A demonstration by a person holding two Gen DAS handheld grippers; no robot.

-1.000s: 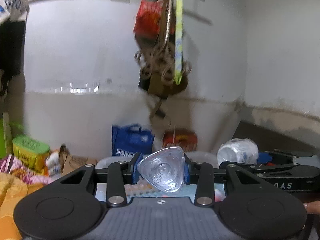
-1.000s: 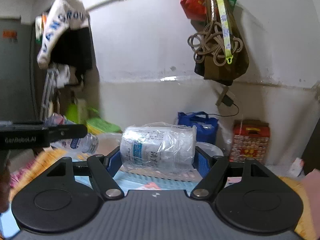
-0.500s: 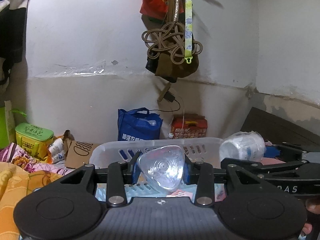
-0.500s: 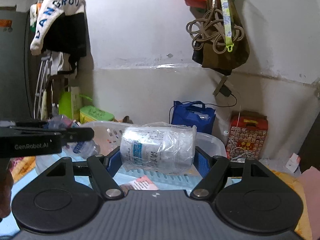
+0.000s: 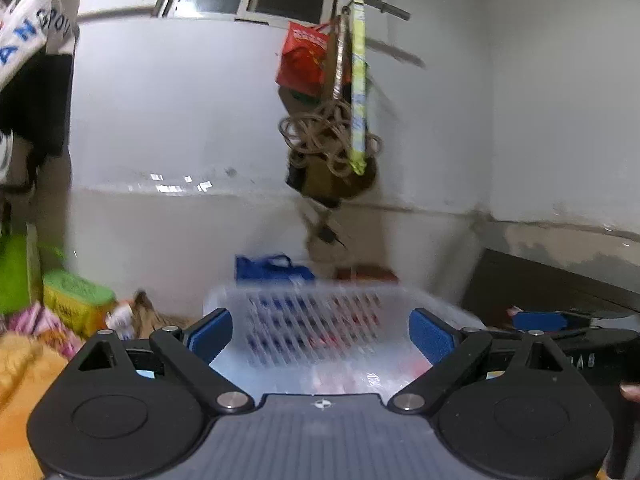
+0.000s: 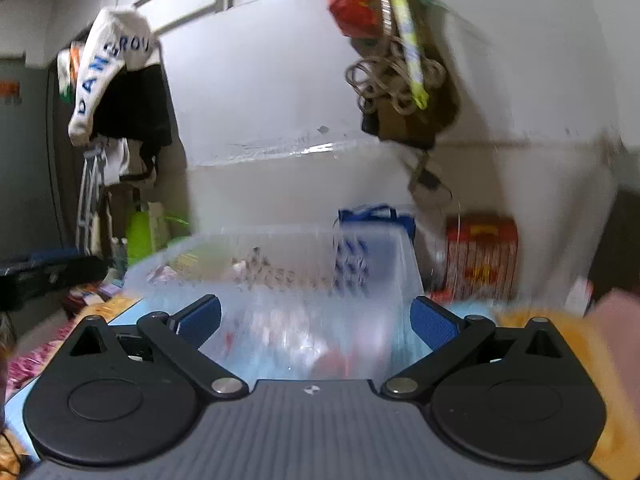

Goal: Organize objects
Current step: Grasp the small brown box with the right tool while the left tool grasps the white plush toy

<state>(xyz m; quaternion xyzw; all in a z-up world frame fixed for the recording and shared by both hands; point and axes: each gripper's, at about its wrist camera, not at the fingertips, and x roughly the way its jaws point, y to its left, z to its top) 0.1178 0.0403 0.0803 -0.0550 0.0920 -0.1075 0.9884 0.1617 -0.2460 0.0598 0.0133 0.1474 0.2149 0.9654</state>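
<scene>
We see the left gripper point(image 5: 320, 334) with its blue pads point(image 5: 209, 334) spread wide and nothing between them; the right gripper point(image 6: 316, 322) is likewise released and empty, its pads point(image 6: 434, 322) far apart. We judge that both are held level and aimed at the basket point(image 5: 320, 300) because it is the collecting point for the task, and spread jaws suit either a drop into it or the reach for a further object. In the left view the basket lies directly ahead of the gripper, its slotted far wall above the gap between the pads and its blurred contents just beyond them. In the right view the basket point(image 6: 280, 264) also sits straight ahead, its near rim close to the pads. Motion blur prevents us from naming the items inside. Behind the basket stand a blue bag point(image 5: 272, 266) and a red box point(image 6: 482, 256), against the wall. The right gripper shows at the basket's right edge in the left view.
</scene>
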